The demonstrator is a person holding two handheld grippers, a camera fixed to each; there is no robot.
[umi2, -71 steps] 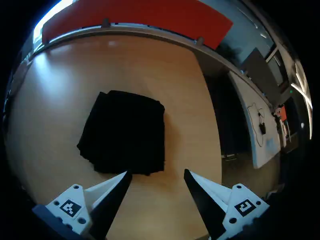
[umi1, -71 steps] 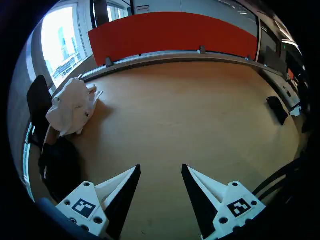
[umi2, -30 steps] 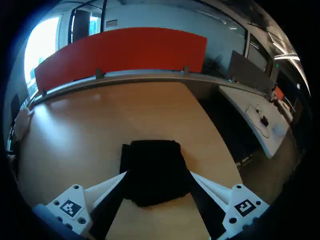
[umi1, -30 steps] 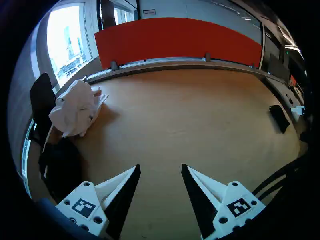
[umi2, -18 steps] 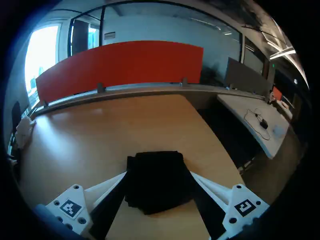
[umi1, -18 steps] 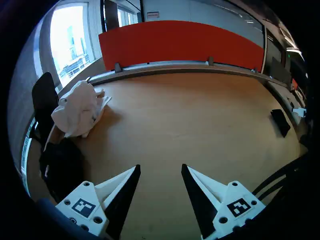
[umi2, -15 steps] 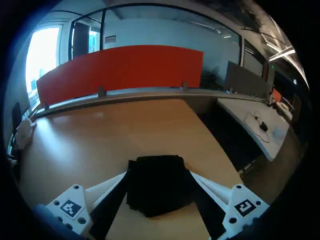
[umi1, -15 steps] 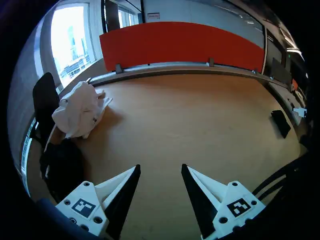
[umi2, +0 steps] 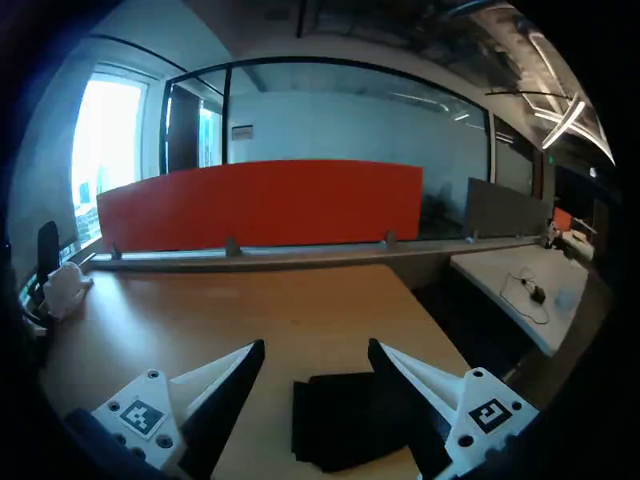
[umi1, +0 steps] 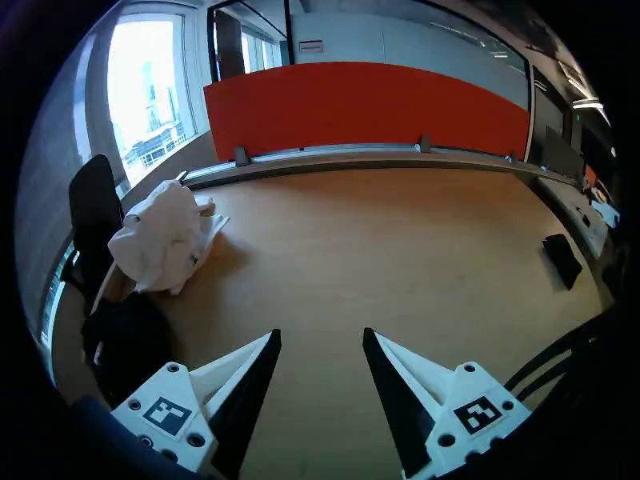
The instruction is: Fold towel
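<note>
While my left gripper (umi1: 320,336) and right gripper (umi2: 316,344) stay wide apart and empty, the folded black towel (umi2: 352,424) lies on the wooden desk (umi2: 240,312) right by my right fingers. The left gripper view has it far off (umi1: 562,260), plus a white cloth heap (umi1: 164,236).

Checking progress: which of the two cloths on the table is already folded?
The black towel, lying flat and squared off just beyond the right gripper; the white cloth is a crumpled heap.

Matt black cloth towel (umi2: 336,424) lies on a smooth wooden table (umi2: 240,312).
</note>
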